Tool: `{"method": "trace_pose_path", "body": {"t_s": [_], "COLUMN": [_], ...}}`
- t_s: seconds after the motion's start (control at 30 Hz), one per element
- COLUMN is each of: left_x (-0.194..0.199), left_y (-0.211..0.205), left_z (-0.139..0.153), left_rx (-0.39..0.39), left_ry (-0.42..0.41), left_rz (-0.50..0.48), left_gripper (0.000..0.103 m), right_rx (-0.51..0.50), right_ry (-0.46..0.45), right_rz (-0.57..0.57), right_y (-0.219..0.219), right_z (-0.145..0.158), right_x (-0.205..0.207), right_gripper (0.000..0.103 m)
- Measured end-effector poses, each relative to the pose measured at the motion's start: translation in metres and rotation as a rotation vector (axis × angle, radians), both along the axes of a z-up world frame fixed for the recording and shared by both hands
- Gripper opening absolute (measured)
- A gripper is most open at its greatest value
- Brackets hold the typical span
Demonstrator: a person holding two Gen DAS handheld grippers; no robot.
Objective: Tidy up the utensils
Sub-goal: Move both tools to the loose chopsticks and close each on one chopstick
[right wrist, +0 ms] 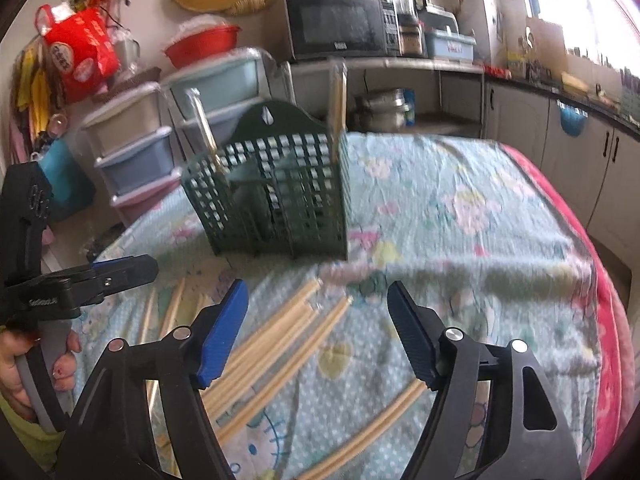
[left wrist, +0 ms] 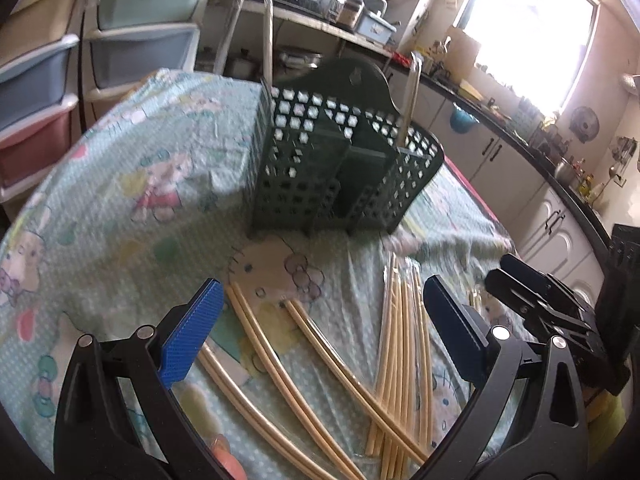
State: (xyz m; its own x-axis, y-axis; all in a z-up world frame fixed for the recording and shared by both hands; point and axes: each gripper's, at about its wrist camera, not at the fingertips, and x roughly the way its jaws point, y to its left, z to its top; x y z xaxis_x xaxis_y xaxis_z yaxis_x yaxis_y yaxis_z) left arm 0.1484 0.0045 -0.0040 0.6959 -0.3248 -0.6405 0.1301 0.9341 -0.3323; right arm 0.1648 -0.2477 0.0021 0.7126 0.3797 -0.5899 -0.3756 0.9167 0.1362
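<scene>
Room: kitchen, with a bright window, a microwave [right wrist: 340, 26] on a shelf and stacked plastic drawers [right wrist: 136, 148] against the wall.
Surface: table under a pale green cartoon-print cloth [left wrist: 132, 160], rumpled in places.
Holder: dark green perforated utensil basket [left wrist: 340, 164] with inner dividers, standing upright on the cloth beyond the sticks; a few chopsticks already stand in it at opposite ends.
Chopsticks: pale loose chopsticks [left wrist: 400, 344] lie fanned out on the cloth in front of the basket, some bunched in a tight bundle, others in crossing pairs.
Left gripper: left gripper [left wrist: 320, 320] has its blue pads spread wide, holding nothing, poised above the curved pairs and the bundle.
Right gripper: right gripper [right wrist: 318, 328] also stands apart and empty, above the bundle's ends; I see no pad touching a stick.
Person: a hand [right wrist: 24, 364] grips the left tool's handle at the edge of the right view.
Risk: closing on the bundle would probably catch several sticks at once, or pinch the loose cloth along with them.
Risk two: both tools hover close together over one pile, so they could knock each other or scatter sticks off the table.
</scene>
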Motion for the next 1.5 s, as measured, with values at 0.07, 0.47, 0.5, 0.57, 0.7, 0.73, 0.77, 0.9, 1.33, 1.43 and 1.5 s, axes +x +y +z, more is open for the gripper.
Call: {"method": "trace_pose_path", "body": {"t_s": [0.07, 0.47, 0.5, 0.57, 0.7, 0.73, 0.77, 0.9, 1.33, 1.43, 1.5], "left_x": [0.001, 0.01, 0.01, 0.013, 0.024, 0.028, 0.031, 0.041, 0.058, 0.06, 0.063], "left_y": [-0.005, -0.017, -0.018, -0.017, -0.014, -0.014, -0.013, -0.011, -0.012, -0.013, -0.015], "left_z": [-0.006, -0.033, -0.035, -0.037, -0.047, -0.049, -0.049, -0.05, -0.052, -0.053, -0.054], "left_rx": [-0.001, -0.082, -0.078, -0.076, -0.065, -0.058, -0.057, -0.057, -0.013, 0.005, 0.019], "left_ry": [0.018, 0.173, 0.182, 0.202, 0.25, 0.261, 0.267, 0.288, 0.274, 0.27, 0.267], "left_rz": [-0.022, -0.095, -0.094, -0.087, -0.066, -0.06, -0.053, -0.032, 0.025, 0.04, 0.048], "left_gripper": [0.082, 0.048, 0.048, 0.048, 0.048, 0.047, 0.046, 0.046, 0.03, 0.023, 0.019], "right_rx": [-0.003, 0.006, 0.009, 0.025, 0.042, 0.043, 0.046, 0.053, -0.019, 0.006, 0.033], "right_ry": [0.047, 0.262, 0.277, 0.316, 0.363, 0.369, 0.376, 0.397, 0.417, 0.412, 0.413], "right_rz": [-0.002, 0.035, 0.031, 0.026, 0.018, 0.018, 0.017, 0.013, -0.021, -0.031, -0.034], "right_y": [-0.002, 0.002, 0.002, 0.001, 0.001, 0.001, 0.002, 0.004, 0.019, 0.015, 0.01], "right_z": [-0.006, -0.037, -0.039, -0.044, -0.051, -0.052, -0.052, -0.052, -0.061, -0.063, -0.063], "right_x": [0.006, 0.044, 0.047, 0.056, 0.071, 0.073, 0.075, 0.086, 0.112, 0.113, 0.112], "right_gripper": [0.063, 0.028, 0.028, 0.027, 0.026, 0.026, 0.026, 0.026, 0.018, 0.013, 0.01]}}
